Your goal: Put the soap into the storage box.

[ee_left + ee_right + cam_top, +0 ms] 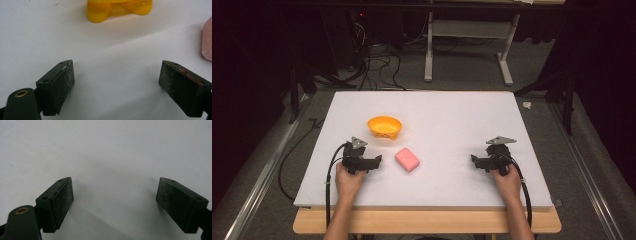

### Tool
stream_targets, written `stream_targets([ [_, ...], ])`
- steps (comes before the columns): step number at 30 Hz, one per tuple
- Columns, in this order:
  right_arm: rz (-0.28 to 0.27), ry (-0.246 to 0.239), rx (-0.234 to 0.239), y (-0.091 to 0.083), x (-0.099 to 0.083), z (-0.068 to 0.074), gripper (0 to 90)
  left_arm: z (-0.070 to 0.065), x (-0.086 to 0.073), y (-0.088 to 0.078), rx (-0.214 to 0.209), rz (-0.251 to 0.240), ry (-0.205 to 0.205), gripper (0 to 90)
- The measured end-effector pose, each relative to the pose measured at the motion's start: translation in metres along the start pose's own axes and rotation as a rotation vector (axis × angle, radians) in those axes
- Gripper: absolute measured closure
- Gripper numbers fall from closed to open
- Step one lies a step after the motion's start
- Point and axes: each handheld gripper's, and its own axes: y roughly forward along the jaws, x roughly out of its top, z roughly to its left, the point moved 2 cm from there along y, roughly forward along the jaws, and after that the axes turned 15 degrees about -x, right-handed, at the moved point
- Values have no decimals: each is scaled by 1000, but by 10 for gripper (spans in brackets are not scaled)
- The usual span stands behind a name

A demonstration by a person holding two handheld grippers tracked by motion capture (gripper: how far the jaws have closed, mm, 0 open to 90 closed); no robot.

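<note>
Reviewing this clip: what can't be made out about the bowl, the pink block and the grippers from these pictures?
- Orange bowl: in the left gripper view the top edge cuts it off, leaving its base; its inside is too small to judge from the high view.
- Pink block: cut by the right edge there; its material is unclear.
- Left gripper and right gripper: open; whether the jaws touch the white table is unclear.

A white board (452, 190) lies on a wooden table (427, 221) over grey carpet (462, 70). Behind stands a white-legged desk frame (429, 50); black cables (377, 62) tangle on the floor. The edges of the room are dark.
</note>
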Motion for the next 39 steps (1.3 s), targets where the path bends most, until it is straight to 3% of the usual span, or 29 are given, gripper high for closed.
stream_targets([
  [5,0,-1,0,0,0,0,148,-2,0,-1,17,0,18,149],
  [12,0,-2,0,0,0,0,147,-6,2,-6,6,-14,24,149],
  [14,0,-1,0,0,0,0,148,-7,2,-8,-1,-15,27,150],
  [16,-2,0,-1,0,0,0,147,-6,3,-9,-21,-27,9,149],
  [17,-1,-1,0,0,0,0,147,-6,4,-12,-53,-50,-15,149],
  [18,-1,-1,0,0,0,0,147,-6,4,-12,-53,-50,-15,150],
  [30,-2,-3,-2,0,0,0,148,-22,9,-24,-109,-96,13,152],
  [39,-3,-4,-2,0,0,0,148,-34,9,-31,-132,-98,42,151],
])
